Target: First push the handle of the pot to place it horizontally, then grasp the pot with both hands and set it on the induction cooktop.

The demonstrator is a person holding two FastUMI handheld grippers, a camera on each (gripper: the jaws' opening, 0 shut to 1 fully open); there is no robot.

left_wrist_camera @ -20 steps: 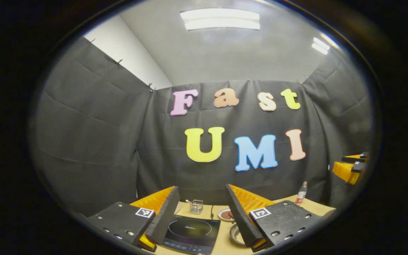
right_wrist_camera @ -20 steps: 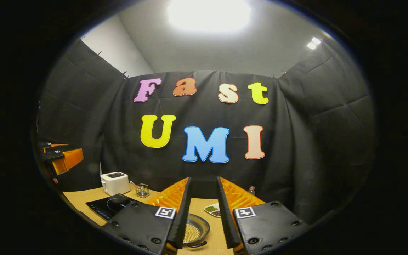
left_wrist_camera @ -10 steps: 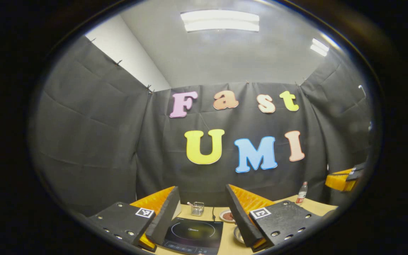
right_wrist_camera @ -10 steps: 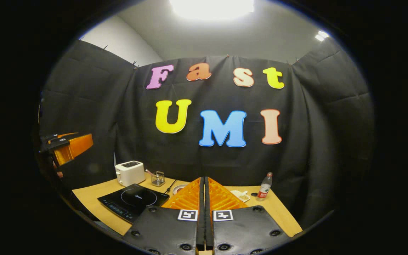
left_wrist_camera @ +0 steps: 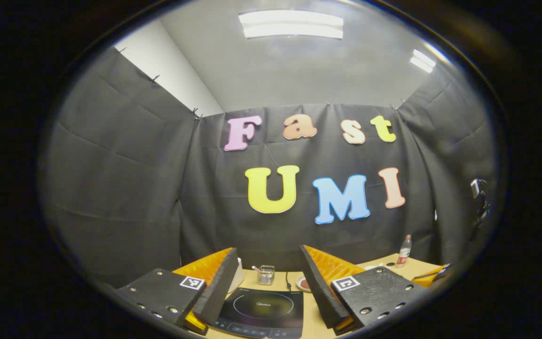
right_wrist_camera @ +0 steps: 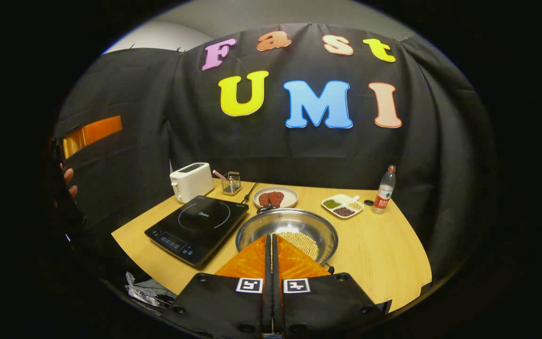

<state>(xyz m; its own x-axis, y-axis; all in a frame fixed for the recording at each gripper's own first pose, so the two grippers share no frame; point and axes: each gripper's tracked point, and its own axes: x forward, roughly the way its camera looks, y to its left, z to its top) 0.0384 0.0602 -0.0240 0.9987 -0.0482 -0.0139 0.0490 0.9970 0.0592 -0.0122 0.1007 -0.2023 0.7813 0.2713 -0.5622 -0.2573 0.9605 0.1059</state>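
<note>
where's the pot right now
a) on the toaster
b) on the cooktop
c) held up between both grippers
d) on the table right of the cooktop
d: in the right gripper view the pot sits on the table just right of the cooktop, whose surface is bare, with the shut right gripper in front of it.

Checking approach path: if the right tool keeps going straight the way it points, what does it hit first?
Most likely the pot: the shut right tool points at its near rim and beans. Depth is unclear.
</note>
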